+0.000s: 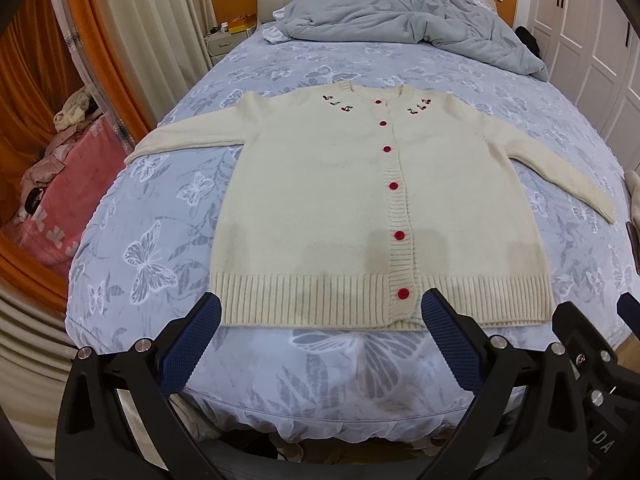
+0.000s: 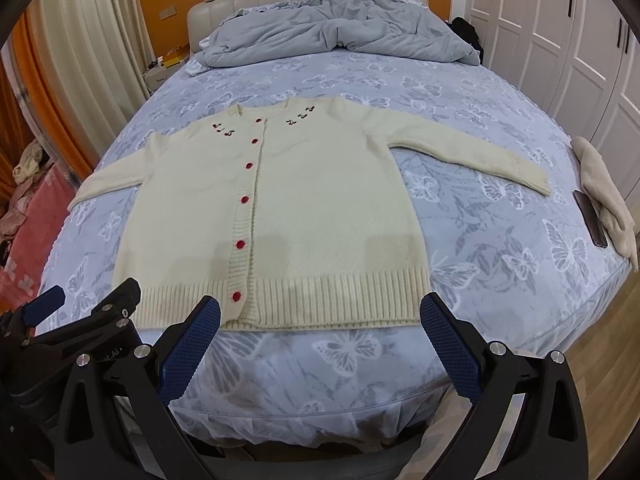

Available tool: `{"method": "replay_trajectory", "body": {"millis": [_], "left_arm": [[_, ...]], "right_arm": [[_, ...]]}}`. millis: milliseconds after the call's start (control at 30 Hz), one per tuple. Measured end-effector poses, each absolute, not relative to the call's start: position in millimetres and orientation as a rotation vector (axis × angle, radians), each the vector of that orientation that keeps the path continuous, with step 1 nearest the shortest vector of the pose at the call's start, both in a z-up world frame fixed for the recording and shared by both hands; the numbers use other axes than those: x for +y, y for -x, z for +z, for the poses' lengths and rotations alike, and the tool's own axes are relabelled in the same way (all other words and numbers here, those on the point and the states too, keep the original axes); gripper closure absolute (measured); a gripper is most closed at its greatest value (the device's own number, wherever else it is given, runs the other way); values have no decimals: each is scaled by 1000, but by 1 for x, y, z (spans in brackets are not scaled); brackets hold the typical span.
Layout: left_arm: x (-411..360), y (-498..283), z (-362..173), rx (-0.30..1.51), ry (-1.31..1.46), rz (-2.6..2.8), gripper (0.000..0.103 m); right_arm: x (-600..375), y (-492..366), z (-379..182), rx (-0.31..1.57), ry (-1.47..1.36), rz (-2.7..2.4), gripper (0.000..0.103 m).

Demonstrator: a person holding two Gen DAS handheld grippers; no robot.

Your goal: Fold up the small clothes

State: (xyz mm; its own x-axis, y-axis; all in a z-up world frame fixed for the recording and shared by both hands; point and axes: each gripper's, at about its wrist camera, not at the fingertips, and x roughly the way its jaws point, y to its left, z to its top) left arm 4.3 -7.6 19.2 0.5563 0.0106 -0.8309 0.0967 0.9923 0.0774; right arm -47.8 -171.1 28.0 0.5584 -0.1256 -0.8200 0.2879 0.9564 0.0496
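So there's a cream knit cardigan with red buttons (image 1: 320,184) lying flat and face up on the bed with the blue butterfly-print cover (image 1: 168,184), buttoned shut, both sleeves spreading out to the left and right, ribbed hem toward the near edge. Little cherry embroidery is sitting by the collar. The left gripper (image 1: 320,312) is hovering just above the hem with its blue-padded fingers (image 1: 188,352) spread wide apart, holding nothing. The right gripper (image 2: 320,312) is doing the same thing over the right part of the hem, fingers wide apart too, empty. A rumpled grey duvet (image 2: 336,28) is bunching up at the far end by the headboard. Over on the right edge, a beige towel (image 2: 608,200) is lying beside a dark phone (image 2: 591,220).
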Motion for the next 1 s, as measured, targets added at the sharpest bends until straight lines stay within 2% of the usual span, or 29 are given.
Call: {"method": "replay_trajectory", "body": {"millis": [1000], "left_arm": [[-4,-26,15,1005,-119,-29,5]], "right_arm": [[-168,26,26,970,-185,-238,5]]}}
